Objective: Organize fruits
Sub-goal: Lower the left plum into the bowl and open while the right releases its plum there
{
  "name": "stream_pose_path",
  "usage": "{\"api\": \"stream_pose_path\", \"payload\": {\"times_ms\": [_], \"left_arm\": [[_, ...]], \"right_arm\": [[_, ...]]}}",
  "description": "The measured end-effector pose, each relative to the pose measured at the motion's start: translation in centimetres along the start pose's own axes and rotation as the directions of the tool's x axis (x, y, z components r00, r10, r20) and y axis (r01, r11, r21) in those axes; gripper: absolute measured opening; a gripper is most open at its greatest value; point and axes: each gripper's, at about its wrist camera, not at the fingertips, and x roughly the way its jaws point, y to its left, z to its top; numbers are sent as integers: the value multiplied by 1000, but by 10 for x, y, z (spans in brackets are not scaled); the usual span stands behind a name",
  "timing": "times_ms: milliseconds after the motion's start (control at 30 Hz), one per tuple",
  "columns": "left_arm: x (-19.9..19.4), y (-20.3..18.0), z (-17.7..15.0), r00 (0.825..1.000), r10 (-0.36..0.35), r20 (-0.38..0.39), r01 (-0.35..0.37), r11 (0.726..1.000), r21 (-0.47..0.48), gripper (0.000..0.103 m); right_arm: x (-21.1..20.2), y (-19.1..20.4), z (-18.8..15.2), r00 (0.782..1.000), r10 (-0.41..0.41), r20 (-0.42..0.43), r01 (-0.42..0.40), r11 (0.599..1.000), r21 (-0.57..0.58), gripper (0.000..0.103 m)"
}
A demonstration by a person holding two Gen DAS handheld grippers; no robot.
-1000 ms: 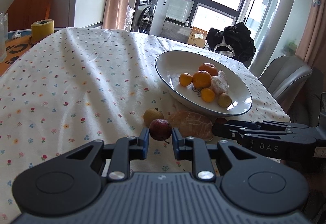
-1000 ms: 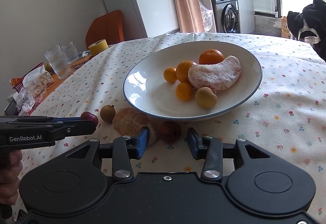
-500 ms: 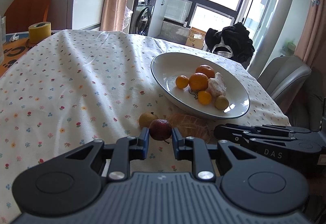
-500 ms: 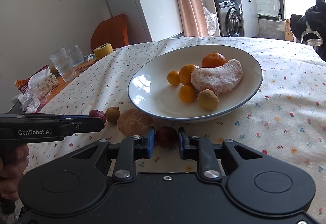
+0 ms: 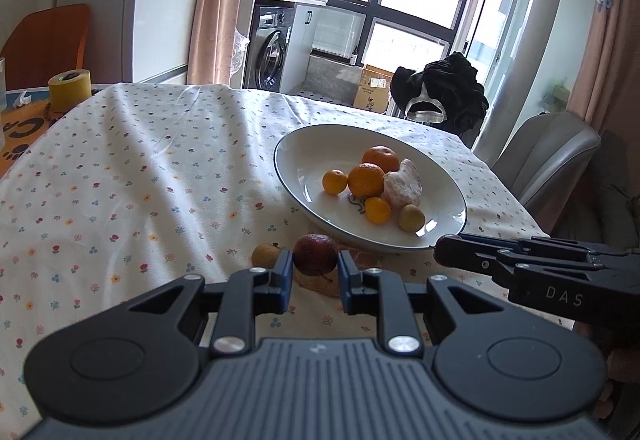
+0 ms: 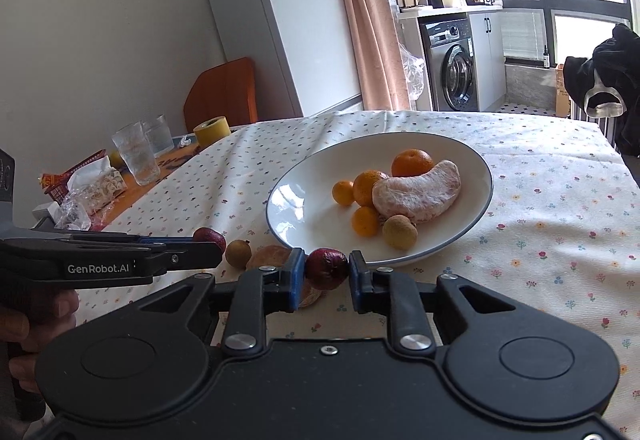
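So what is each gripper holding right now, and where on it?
Each holds a small dark red fruit by its sides: the left gripper pinches one, the right gripper another.

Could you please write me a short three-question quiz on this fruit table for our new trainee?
1. True or false: both the left gripper and the right gripper are shut on a small dark red fruit.
2. Which fruits lie on the tablecloth rather than in the white plate? A) a tan round fruit and a peeled citrus piece B) three bananas C) a green apple
3. Fill in: the largest piece in the plate is a peeled ____ segment.

Key: 1 true; 2 A; 3 citrus (pomelo-like).
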Motion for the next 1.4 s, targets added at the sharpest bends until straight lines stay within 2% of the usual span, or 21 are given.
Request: {"api": "stream_pose_path", "payload": {"times_ms": [667, 1400], "left_arm": [[12, -8, 19, 1000, -3, 9, 3, 1000, 29, 22], [61, -24, 41, 998, -39, -43, 42, 997, 63, 22]], "right_arm": [[-4, -20, 17, 998, -32, 50, 32, 999, 9, 22], [11, -47, 27, 998, -52, 44, 49, 997, 56, 22]]}}
